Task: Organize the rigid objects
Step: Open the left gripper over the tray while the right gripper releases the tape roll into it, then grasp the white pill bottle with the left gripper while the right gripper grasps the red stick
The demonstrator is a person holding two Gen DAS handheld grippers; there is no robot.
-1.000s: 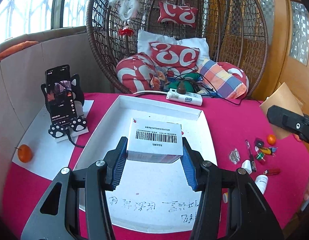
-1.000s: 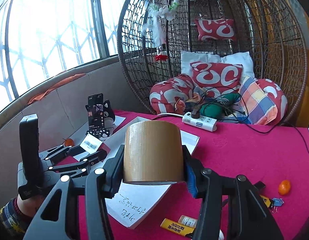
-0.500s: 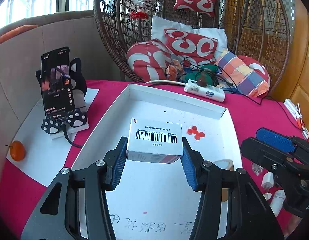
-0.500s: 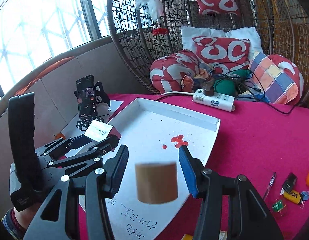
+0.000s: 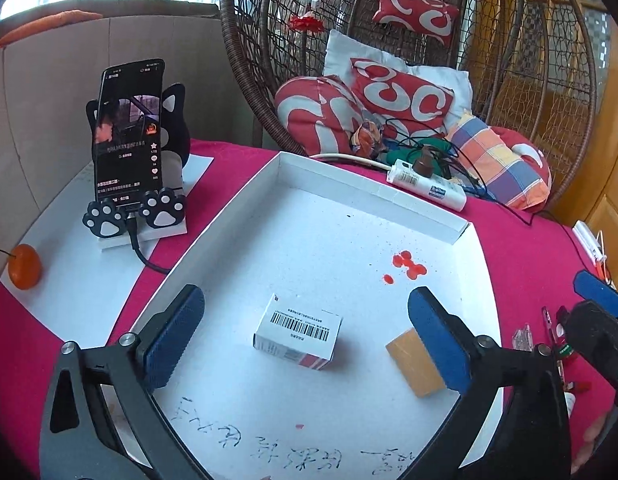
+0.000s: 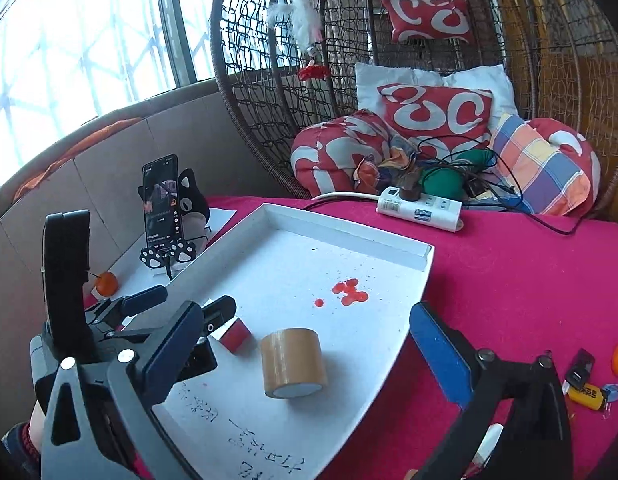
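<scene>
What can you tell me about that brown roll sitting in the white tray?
The brown roll looks like packing tape: a squat, smooth tan cylinder with a pale end face turned down toward the camera. It rests slightly tilted on the white tray, beside a small box, not touching it. The open right gripper is clear of it.

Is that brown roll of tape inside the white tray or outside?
Inside: the tape roll rests on the white tray floor beside the barcoded box.

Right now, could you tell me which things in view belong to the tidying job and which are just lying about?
Part of the job: white tray; barcoded box; tape roll; keys and pen on the cloth.

Just lying about: phone on its stand; power strip; orange; cushions.
</scene>
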